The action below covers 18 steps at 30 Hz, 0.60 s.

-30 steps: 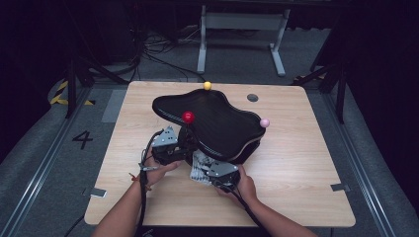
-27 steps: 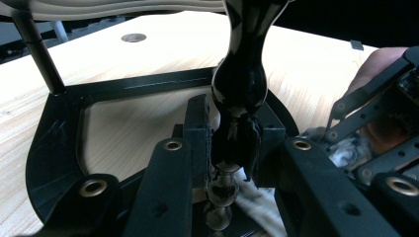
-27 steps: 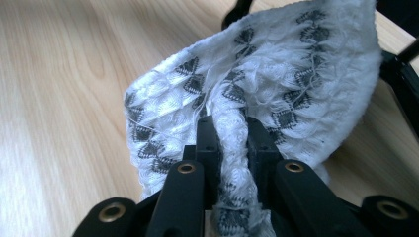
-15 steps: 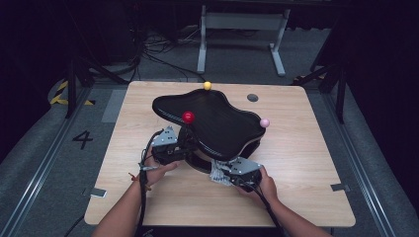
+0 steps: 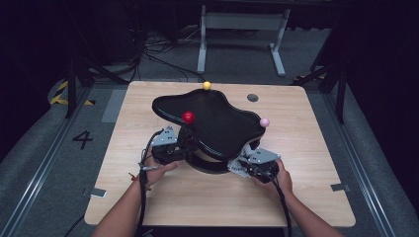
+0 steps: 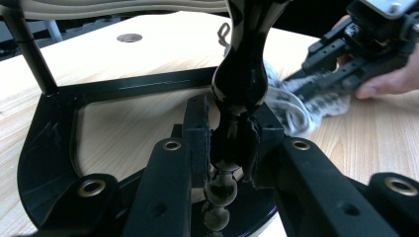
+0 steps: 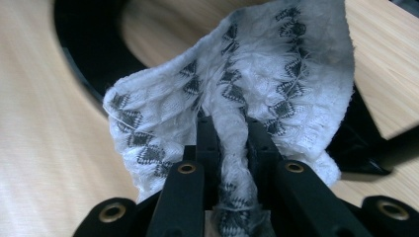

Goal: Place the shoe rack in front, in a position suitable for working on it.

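— Since the earlier frames the right gripper [image 5: 247, 167] has slid from the lower middle of the high view out toward the right, along the front edge of the black stand [image 5: 212, 121]; the left gripper [image 5: 177, 148] has kept its place.

— What is the right one carrying?

— A white cloth [image 7: 232, 98] with a dark woven pattern. In the right gripper view its fingers [image 7: 207, 136] are clamped tight on a bunched fold of it, and the rest fans out above them, lying against the stand's black base frame [image 7: 89, 54].

— And the left one?

— Its fingers [image 6: 197, 128] are closed on the glossy turned post [image 6: 240, 79] of the stand, gripping it low down, just above the beaded part. In the left gripper view the post rises through the middle of the frame to the stand's wavy top.

— Where does the stand sit?

— In the middle of the worktop [image 5: 316, 197] in the high view. Its curved top carries three small balls: a yellow ball [image 5: 207, 85] at the far edge, a red ball [image 5: 188, 117] left of centre and a pink ball [image 5: 264, 122] at the right.

— Can you see the cloth from the left gripper view?

— Yes, at the right of that frame, under the other gripper, touching the base frame and the wood
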Tool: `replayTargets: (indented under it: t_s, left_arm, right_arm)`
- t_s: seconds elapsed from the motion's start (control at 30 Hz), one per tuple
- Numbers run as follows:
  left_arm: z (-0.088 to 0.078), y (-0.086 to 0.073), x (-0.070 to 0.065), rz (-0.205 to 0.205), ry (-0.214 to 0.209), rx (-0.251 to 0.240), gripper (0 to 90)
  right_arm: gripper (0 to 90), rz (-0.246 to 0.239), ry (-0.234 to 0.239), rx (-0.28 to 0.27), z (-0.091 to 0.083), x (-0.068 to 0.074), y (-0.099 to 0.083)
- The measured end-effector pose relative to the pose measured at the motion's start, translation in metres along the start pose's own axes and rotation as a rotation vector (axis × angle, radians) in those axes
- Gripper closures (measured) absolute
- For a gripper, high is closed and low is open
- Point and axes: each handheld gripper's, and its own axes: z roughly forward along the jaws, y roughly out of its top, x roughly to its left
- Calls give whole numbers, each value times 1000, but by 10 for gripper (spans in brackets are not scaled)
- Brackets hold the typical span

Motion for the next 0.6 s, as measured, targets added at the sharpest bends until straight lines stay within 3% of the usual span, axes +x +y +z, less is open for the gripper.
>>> replayTargets:
  t_s: [0.27,0.6]
  left_arm:
    - [0,0,0,0,-1,2,749]
    - [0,0,0,3,-2,4,750]
  right_arm:
    - [803,64,-60,25,3,-27,-10]
    - [803,78,-90,42,4,-37,-14]
